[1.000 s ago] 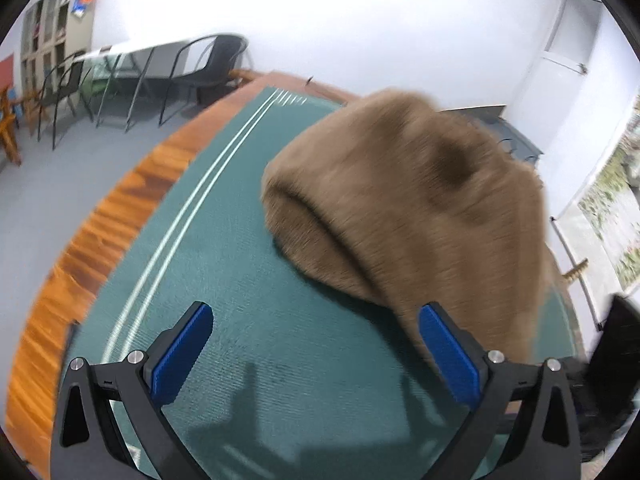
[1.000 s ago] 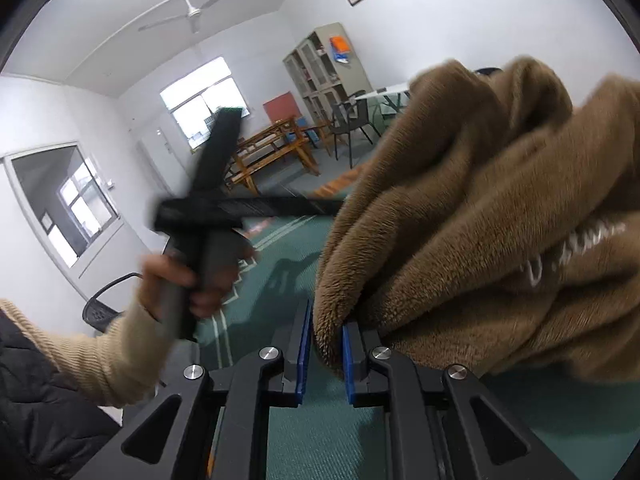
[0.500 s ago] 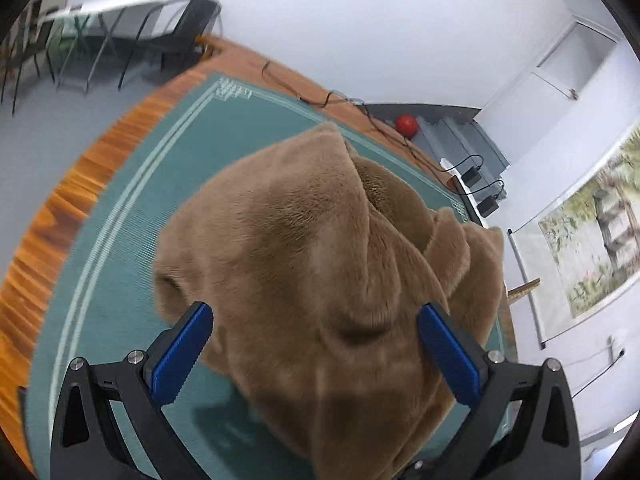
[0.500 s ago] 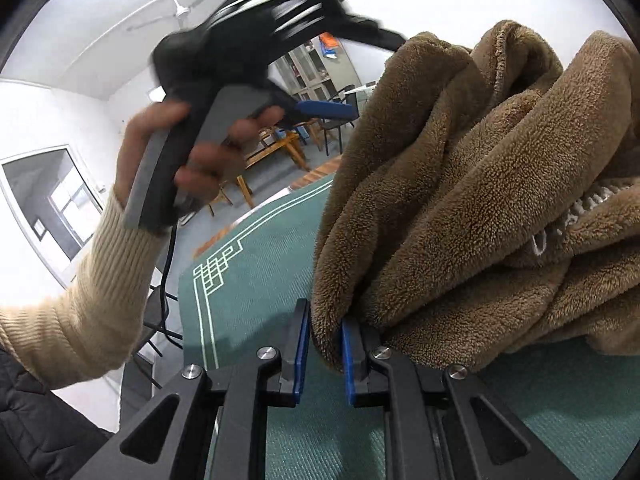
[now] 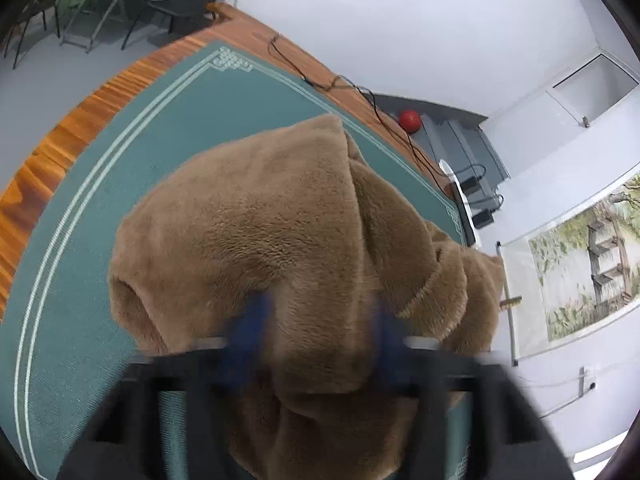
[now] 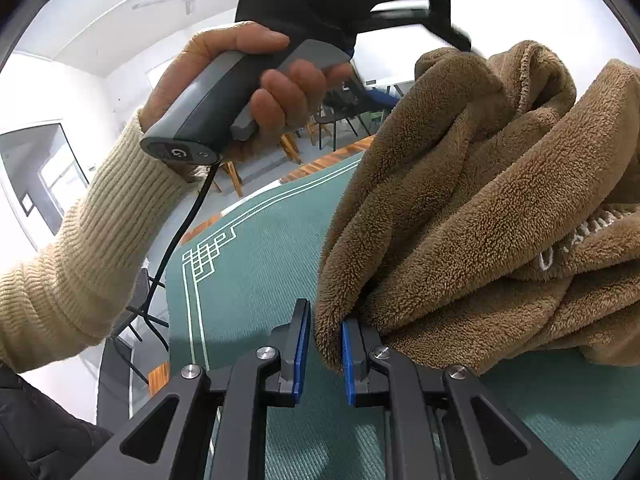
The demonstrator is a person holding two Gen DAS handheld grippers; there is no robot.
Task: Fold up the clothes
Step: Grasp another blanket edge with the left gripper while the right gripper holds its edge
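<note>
Brown fleece garment [image 5: 304, 248] lies bunched on the green mat [image 5: 120, 184], reaching toward the mat's far right edge. Left of the garment, a person's hand [image 6: 248, 88] holds the left gripper [image 5: 316, 328]; its blue pads are motion-blurred over the fleece, jaw state cannot be told. Right gripper [image 6: 324, 348] pinches a fold at the garment's near-left edge, jaws clamped on it.

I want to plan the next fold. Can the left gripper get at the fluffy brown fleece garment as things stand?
Probably yes. The left gripper is blurred, yet its blue fingers already straddle a fold of the fluffy brown fleece garment, with nothing between them.
</note>
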